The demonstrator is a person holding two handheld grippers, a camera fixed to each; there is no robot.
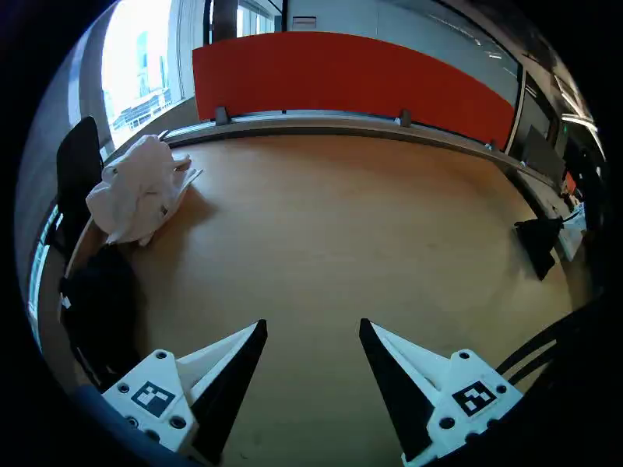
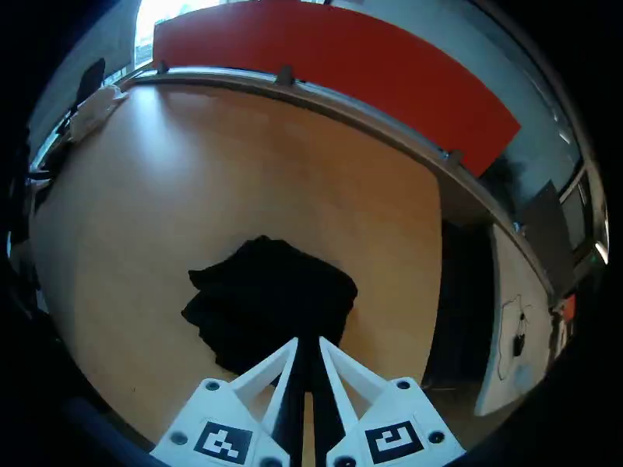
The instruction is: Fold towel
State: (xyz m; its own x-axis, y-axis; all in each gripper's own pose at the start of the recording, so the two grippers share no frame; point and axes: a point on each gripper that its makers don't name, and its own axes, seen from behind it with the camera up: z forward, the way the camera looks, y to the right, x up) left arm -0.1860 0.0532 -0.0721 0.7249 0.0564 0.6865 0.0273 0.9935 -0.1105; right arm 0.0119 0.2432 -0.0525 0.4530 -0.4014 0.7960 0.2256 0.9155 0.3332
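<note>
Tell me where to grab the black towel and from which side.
Grip the black towel by the pointed flap jutting from its left side in the right gripper view, approaching from that side with the open left tongs. It lies bunched, so that loose corner is probably the easiest free edge; the right tongs pinch its near edge.

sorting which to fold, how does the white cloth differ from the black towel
The white cloth is pale and heaped high in a far corner of the wooden desk; the black towel is dark and lies low at the tips of the right gripper. Both are crumpled on that desk.
</note>
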